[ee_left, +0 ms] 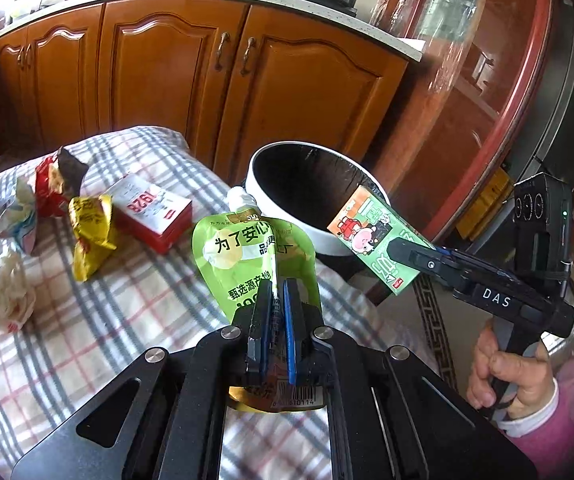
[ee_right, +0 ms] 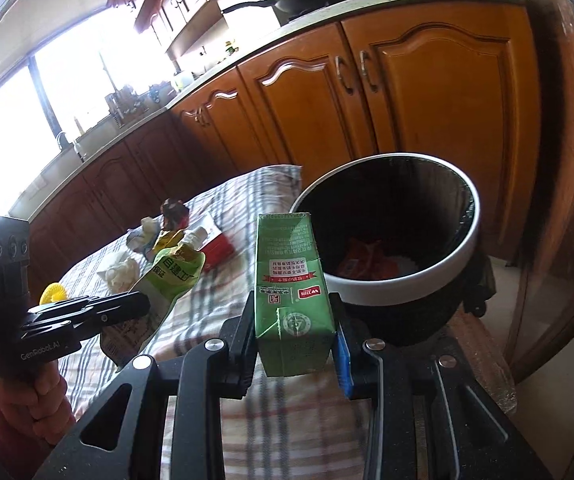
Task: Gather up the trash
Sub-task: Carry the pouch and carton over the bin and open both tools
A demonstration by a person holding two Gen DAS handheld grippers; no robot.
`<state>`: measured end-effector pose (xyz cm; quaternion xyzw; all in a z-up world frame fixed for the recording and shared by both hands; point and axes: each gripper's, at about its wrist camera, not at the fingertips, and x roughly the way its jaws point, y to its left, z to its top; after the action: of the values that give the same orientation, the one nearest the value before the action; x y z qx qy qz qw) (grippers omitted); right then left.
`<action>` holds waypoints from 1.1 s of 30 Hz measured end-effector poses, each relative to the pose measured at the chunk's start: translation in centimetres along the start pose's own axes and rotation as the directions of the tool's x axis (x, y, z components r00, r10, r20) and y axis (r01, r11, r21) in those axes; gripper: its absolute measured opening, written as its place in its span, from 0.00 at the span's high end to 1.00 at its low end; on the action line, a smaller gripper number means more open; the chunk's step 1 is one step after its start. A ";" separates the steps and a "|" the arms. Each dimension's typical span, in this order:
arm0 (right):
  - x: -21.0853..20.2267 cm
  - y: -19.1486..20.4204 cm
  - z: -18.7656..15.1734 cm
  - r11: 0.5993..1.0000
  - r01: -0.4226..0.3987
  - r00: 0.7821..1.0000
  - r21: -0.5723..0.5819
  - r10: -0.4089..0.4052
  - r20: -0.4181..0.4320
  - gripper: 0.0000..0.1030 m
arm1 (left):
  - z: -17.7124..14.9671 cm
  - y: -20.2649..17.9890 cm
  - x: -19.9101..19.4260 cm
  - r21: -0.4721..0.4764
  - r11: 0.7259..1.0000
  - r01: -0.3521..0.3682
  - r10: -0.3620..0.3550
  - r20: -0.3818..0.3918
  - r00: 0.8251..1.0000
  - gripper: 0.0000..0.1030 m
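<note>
My left gripper (ee_left: 275, 292) is shut on a green spouted drink pouch (ee_left: 247, 256), held above the checked tablecloth; the pouch also shows in the right wrist view (ee_right: 171, 276). My right gripper (ee_right: 295, 320) is shut on a green drink carton (ee_right: 291, 280), held upright just before the rim of a black bin with a white rim (ee_right: 407, 280). In the left wrist view the carton (ee_left: 371, 236) hangs at the bin's (ee_left: 287, 216) near edge. Orange wrappers lie inside the bin.
On the checked tablecloth (ee_left: 87, 320) lie a red box (ee_left: 151, 212), a yellow wrapper (ee_left: 91, 232), a red and brown wrapper (ee_left: 57, 184), a crumpled packet (ee_left: 15, 216) and white tissue (ee_left: 3, 292). Wooden cabinets (ee_left: 191, 72) stand behind.
</note>
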<state>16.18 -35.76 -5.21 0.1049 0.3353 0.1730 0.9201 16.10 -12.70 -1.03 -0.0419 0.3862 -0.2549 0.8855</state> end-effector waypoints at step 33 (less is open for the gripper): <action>3.3 -7.0 5.9 0.988 0.139 0.990 0.072 -0.138 -0.014 0.69 | 7.9 -4.1 9.4 0.067 0.998 0.011 -0.009 -0.034 0.999 0.96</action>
<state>24.10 -41.33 -4.81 0.1142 0.3520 0.0968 0.9239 25.38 -21.75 -0.61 -0.0098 0.3920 -0.2726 0.8786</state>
